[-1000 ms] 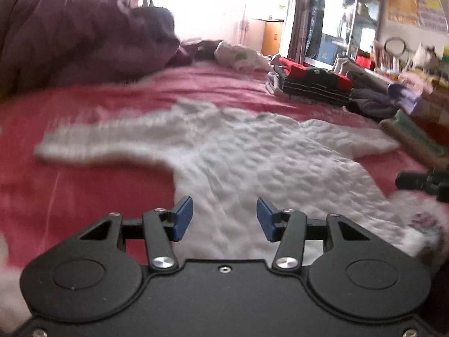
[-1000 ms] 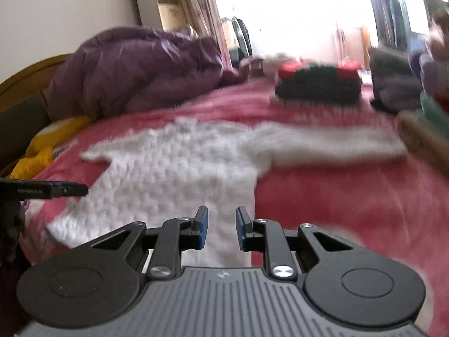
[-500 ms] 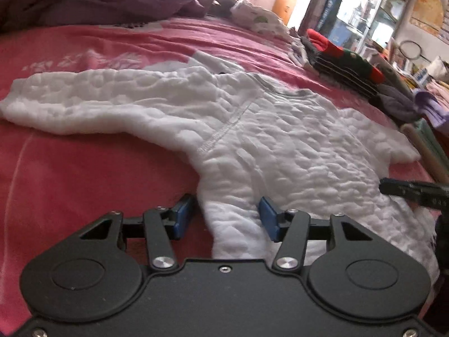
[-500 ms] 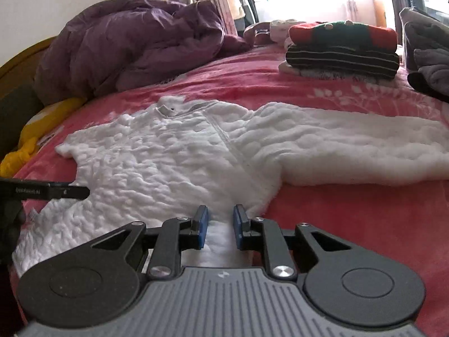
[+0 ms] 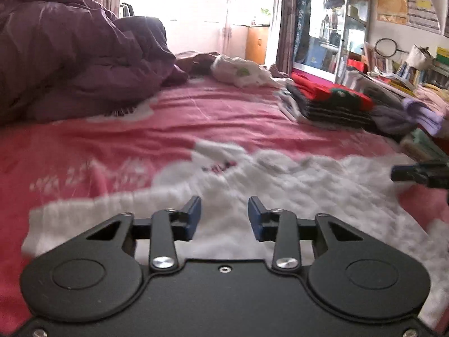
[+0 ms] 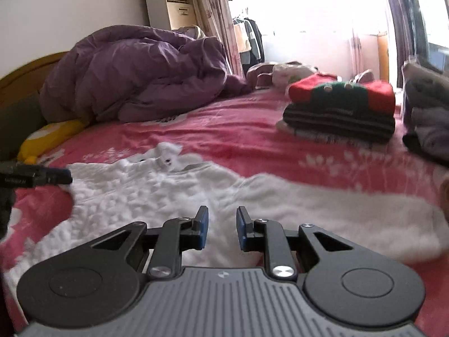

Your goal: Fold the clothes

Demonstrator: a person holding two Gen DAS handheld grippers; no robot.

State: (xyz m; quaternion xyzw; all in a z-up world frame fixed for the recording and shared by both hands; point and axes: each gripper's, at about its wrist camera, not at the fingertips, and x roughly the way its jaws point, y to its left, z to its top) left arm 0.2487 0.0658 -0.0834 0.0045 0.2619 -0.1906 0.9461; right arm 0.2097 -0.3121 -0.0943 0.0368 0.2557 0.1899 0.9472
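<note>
Setting: bedroom; pink floral bedspread (image 5: pixel 84 146) serves as the folding surface, bright window beyond.
Background items: purple duvet (image 6: pixel 134 73) bunched at the headboard end; yellow cushion (image 6: pixel 47 137) below it.
Finished goods: stack of folded clothes (image 6: pixel 342 109), red-and-green knit on top, set near the far edge, presumably to keep the middle free for work.
Task item: white quilted top (image 6: pixel 157 196), spread flat in the middle of the bed, neckline away from the cameras, one sleeve (image 6: pixel 350 219) stretched sideways; laid out this way so that sleeves and sides can be turned inward.
Left gripper (image 5: pixel 224 216): blue pads well apart, nothing between them; low over the garment's left part, near the other sleeve (image 5: pixel 92 213).
Right gripper (image 6: pixel 221 229): pads apart with a narrower gap, nothing clamped; over the body panel beside the sleeve seam.
Stage (judged): garment not yet folded; both tools appear positioned to choose a first pinch.
Image note: left view is motion-blurred; fabric detail uncertain.
</note>
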